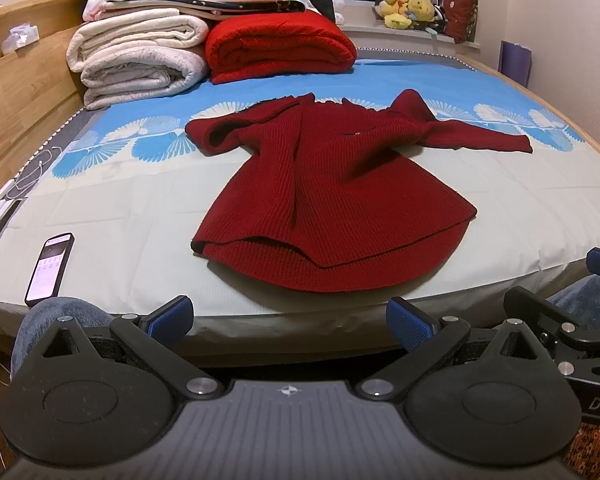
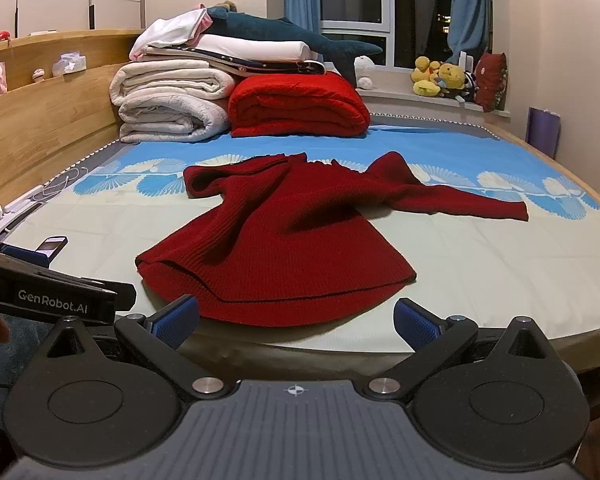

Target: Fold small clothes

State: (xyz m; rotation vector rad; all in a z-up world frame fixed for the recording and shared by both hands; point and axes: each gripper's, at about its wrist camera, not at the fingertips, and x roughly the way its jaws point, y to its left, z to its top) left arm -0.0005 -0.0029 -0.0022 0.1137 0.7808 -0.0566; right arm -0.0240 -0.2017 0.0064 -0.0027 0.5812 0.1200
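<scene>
A dark red knitted sweater (image 1: 332,196) lies spread on the bed (image 1: 140,216), hem toward the near edge, neck toward the far side, and everything else reads off it. One sleeve stretches flat out to the right of the body; the other is bunched up short at its left shoulder. The hem is rumpled, one layer lifted a little over the other. The left gripper (image 1: 290,322) hovers at the bed's near edge just short of the hem, fingers (image 1: 172,318) spread wide, nothing between them. The right gripper (image 2: 296,322) sits likewise just short of the hem, its blue fingers (image 2: 414,326) also wide apart and touching nothing. Each gripper shows at the edge of the other's view, side by side. Left of the sweater, near the hem end, a phone (image 1: 50,268) lies on the sheet with its screen lit. Beyond the neck, a folded red blanket (image 1: 280,50) sits beside a stack of white bedding (image 1: 136,60), a plush shark (image 2: 284,34) draped on top. Further back and to the right, yellow plush toys (image 2: 440,76) crowd the windowsill.
</scene>
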